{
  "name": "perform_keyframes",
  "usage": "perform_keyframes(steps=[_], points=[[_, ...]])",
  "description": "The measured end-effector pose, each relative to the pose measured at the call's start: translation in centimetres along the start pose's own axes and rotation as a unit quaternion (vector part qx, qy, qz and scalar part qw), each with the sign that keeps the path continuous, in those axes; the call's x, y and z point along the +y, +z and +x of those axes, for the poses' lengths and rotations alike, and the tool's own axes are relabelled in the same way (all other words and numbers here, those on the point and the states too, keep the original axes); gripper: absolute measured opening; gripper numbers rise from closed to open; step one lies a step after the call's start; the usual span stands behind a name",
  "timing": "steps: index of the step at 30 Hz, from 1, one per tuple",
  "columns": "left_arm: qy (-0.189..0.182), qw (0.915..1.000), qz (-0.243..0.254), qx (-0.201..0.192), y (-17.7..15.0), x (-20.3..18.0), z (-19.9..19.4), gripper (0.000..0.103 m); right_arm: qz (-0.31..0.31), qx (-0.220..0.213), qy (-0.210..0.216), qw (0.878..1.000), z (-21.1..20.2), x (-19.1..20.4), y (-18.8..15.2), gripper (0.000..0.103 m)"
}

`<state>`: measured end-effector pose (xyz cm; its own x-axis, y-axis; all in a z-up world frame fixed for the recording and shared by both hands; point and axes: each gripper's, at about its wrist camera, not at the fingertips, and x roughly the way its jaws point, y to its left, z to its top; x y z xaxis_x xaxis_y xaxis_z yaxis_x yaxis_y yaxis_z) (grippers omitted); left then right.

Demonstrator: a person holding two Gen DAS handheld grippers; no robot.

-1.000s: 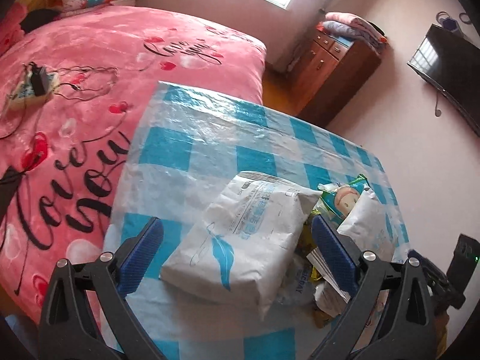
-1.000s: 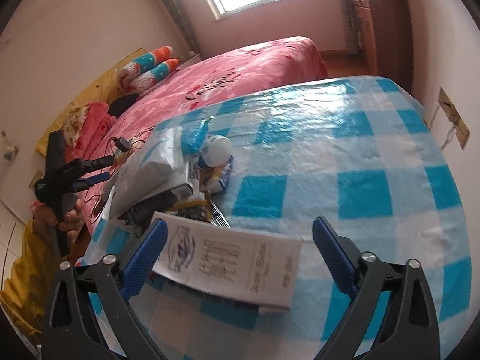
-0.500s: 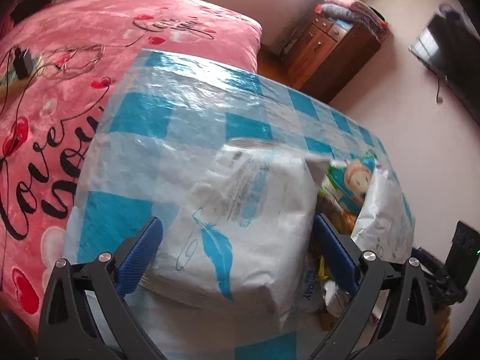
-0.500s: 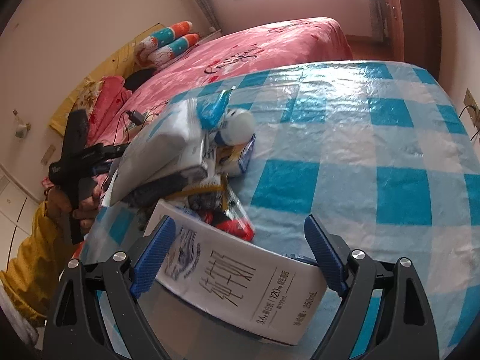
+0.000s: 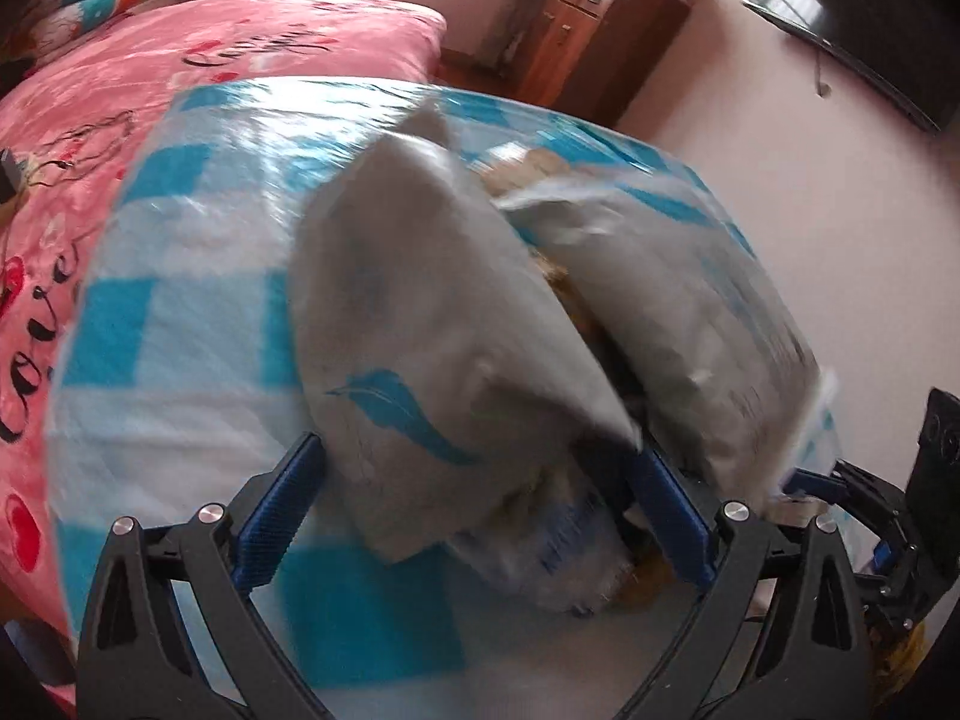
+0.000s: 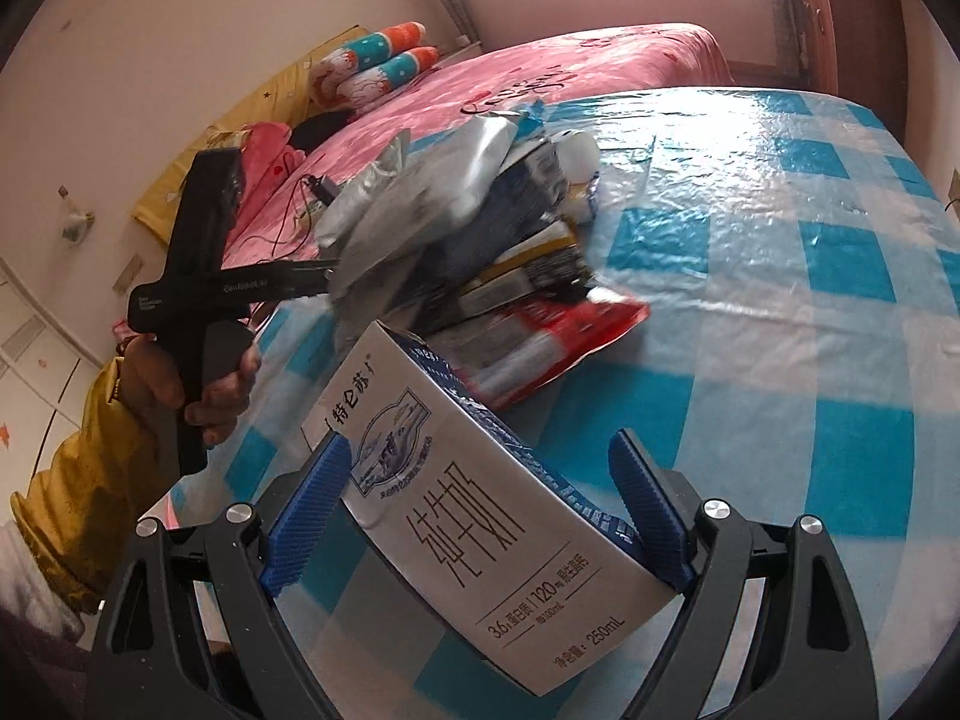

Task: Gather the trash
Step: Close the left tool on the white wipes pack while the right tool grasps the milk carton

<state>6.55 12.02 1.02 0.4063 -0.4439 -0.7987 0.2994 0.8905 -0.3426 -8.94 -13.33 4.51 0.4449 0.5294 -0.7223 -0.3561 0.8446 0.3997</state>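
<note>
Left tongs (image 5: 474, 504): we see them spread wide at the bottom of the left wrist view, blue pads on either side of the white feather-print bag (image 5: 438, 324); whether the pads touch it we cannot tell through the blur.
White feather-print bag: it leans tilted at frame centre, its lower end between the left pads, a blue feather mark on its face.
Second white bag (image 5: 690, 312): we see it just right of the first, also blurred, with crumpled wrappers in the gap between the two.
Right tongs (image 6: 480, 516): spread wide at the bottom of the right wrist view; the milk carton (image 6: 480, 516) sits tilted between the pads, touching them at both sides as far as we can tell.
Milk carton: white and blue, printed with black characters, lower centre of the frame, one end raised toward the trash pile (image 6: 480, 252).
Trash pile: we see silver and white bags, dark boxes and a red wrapper (image 6: 558, 336) heaped on the counter (image 6: 780, 276) at frame centre.
Counter: covered with a blue-and-white checked plastic cloth, filling the right half of the right wrist view.
Person's hand (image 6: 198, 384): at the left of the right wrist view, in a yellow sleeve (image 6: 78, 480), gripping the black handle of the other tool, whose tip reaches the pile.
Bed (image 6: 570, 66): pink cover, upper centre, behind the counter.
</note>
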Motion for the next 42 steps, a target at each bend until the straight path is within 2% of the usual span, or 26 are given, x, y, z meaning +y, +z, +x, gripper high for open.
perform_keyframes(steps=[4, 7, 9, 15, 19, 23, 28, 32, 38, 42], points=[[-0.016, 0.9998, 0.004, 0.009, -1.9, -1.3, -0.7, 0.098, -0.012, 0.001, -0.02, 1.0, -0.7, 1.2, -1.3, 0.087], [-0.034, 0.9983, -0.047, -0.007, -2.7, -0.1, -2.1, 0.098, -0.023, -0.009, -0.036, 0.999, -1.4, 1.9, -1.9, 0.087], [-0.032, 0.9954, -0.087, -0.026, -2.7, 0.8, -3.0, 0.098, -0.025, -0.011, -0.043, 0.999, -1.7, 2.0, -1.8, 0.09], [-0.046, 0.9765, -0.2, -0.065, -1.8, 3.4, -3.8, 0.099, -0.042, -0.016, -0.034, 0.998, -1.6, 2.6, -1.3, 0.09], [-0.038, 0.9682, -0.238, -0.067, -0.6, 4.0, -2.4, 0.099, -0.07, -0.012, -0.05, 0.996, -1.0, 3.4, -1.7, 0.09], [-0.018, 0.966, -0.247, -0.075, -0.2, 4.3, -1.5, 0.099, -0.084, -0.004, -0.056, 0.995, -0.3, 3.5, -1.8, 0.09], [0.013, 0.9729, -0.22, -0.071, 0.5, 3.8, -1.0, 0.098, -0.116, 0.0, -0.073, 0.991, 0.7, 4.0, -2.2, 0.092], [0.058, 0.9757, -0.201, -0.065, 0.4, 2.9, -0.9, 0.086, -0.145, 0.011, -0.087, 0.986, 1.7, 4.9, -2.9, 0.092], [0.058, 0.9732, -0.209, -0.076, -0.6, 3.0, -2.0, 0.073, -0.194, 0.002, -0.145, 0.97, 2.5, 6.3, -4.0, 0.092], [0.064, 0.9748, -0.199, -0.078, -1.8, 2.5, -2.8, 0.071, -0.204, -0.007, -0.166, 0.965, 2.4, 7.1, -4.4, 0.077]])
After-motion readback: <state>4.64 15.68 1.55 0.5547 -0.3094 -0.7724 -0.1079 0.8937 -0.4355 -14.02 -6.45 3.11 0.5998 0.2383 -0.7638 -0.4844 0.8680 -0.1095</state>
